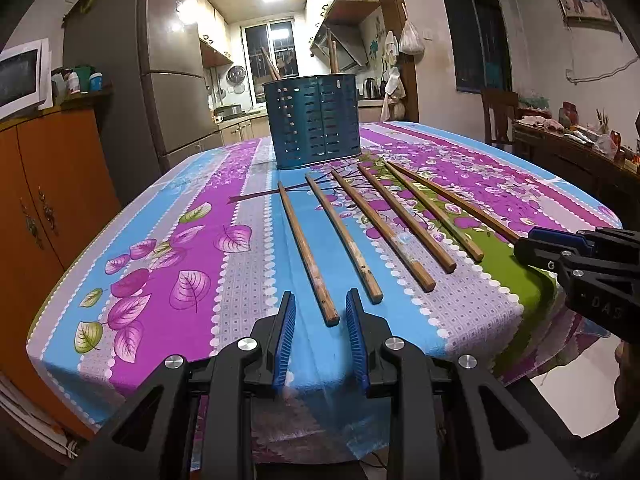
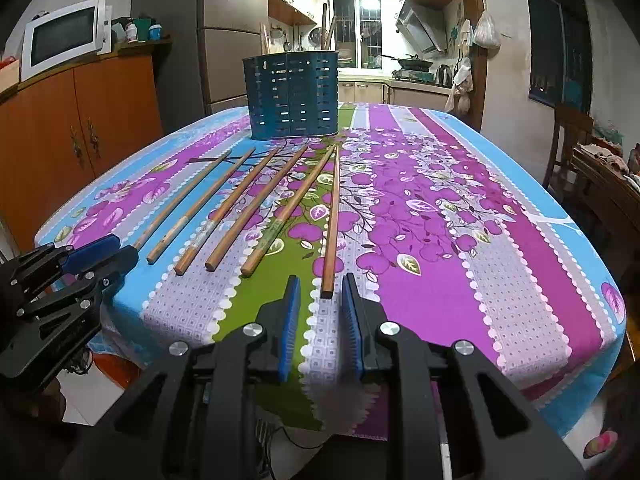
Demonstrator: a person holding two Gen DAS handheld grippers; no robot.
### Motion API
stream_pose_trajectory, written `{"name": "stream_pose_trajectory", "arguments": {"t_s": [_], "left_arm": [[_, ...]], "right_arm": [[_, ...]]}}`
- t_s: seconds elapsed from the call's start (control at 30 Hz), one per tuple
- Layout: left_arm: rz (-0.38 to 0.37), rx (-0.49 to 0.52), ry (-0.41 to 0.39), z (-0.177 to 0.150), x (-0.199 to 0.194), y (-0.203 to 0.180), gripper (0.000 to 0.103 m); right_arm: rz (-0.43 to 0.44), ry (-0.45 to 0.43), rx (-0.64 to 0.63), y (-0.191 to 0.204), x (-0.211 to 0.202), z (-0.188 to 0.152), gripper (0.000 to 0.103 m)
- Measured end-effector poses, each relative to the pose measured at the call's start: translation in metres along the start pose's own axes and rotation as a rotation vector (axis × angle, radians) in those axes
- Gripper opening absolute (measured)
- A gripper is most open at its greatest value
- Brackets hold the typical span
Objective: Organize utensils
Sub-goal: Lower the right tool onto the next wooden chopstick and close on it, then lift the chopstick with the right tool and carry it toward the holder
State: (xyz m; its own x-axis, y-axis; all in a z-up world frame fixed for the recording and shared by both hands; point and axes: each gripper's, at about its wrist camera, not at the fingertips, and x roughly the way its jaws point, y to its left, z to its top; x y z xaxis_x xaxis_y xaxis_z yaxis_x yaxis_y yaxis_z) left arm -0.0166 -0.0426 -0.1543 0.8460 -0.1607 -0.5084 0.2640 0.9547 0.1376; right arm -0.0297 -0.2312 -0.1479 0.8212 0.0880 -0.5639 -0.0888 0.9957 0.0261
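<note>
Several wooden chopsticks (image 1: 362, 236) lie side by side on the flowered tablecloth (image 1: 180, 240), pointing toward a blue perforated utensil holder (image 1: 314, 120) at the far end; the holder (image 2: 292, 94) has a few sticks standing in it. My left gripper (image 1: 320, 304) is open, its jaws either side of the near end of the leftmost chopstick (image 1: 308, 256). My right gripper (image 2: 320, 296) is open, its jaws either side of the near end of the rightmost chopstick (image 2: 331, 224). Each gripper shows in the other's view, the right one (image 1: 560, 248) and the left one (image 2: 100, 252).
An orange cabinet (image 2: 80, 128) with a microwave (image 2: 64, 36) stands to the left. A grey fridge (image 1: 176, 80) stands behind the table. A wooden chair (image 1: 500, 116) and a cluttered side table (image 1: 580, 148) stand to the right. The table's front edge (image 1: 280, 380) lies just under the grippers.
</note>
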Motion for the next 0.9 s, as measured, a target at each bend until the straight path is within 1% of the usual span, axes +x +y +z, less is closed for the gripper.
{"name": "stream_pose_trajectory", "arguments": {"t_s": [0.1,0.17,0.23,0.37,0.4,0.43,0.57,0.7,0.9], "left_arm": [[-0.007,0.004,-0.006,-0.001,0.001,-0.002,0.022],[-0.019,0.005,-0.010,-0.001,0.002,-0.003,0.016],[-0.024,0.006,-0.013,-0.001,0.003,-0.003,0.014],[-0.037,-0.011,-0.021,-0.001,0.005,0.000,0.012],[-0.039,-0.015,-0.023,-0.002,0.005,0.000,0.012],[-0.040,-0.020,-0.026,-0.002,0.006,0.001,0.011],[-0.025,-0.045,-0.024,-0.001,0.007,0.005,0.008],[-0.019,-0.064,-0.021,-0.002,0.004,0.009,0.008],[0.001,-0.096,-0.040,0.001,-0.004,0.017,0.008]], "right_arm": [[0.000,-0.007,0.001,0.000,0.001,0.000,0.020],[0.002,-0.013,0.003,0.000,0.002,0.000,0.019],[0.006,-0.018,0.004,-0.001,0.003,0.000,0.016],[0.011,-0.026,0.013,-0.001,0.003,0.000,0.011],[0.013,-0.026,0.014,0.000,0.003,0.000,0.007],[0.011,-0.027,0.012,0.000,0.003,-0.001,0.006],[0.014,-0.019,0.024,0.000,0.004,0.001,0.005],[0.012,-0.013,0.026,-0.001,0.003,0.003,0.005],[0.005,-0.035,0.029,-0.003,-0.004,0.008,0.005]]}}
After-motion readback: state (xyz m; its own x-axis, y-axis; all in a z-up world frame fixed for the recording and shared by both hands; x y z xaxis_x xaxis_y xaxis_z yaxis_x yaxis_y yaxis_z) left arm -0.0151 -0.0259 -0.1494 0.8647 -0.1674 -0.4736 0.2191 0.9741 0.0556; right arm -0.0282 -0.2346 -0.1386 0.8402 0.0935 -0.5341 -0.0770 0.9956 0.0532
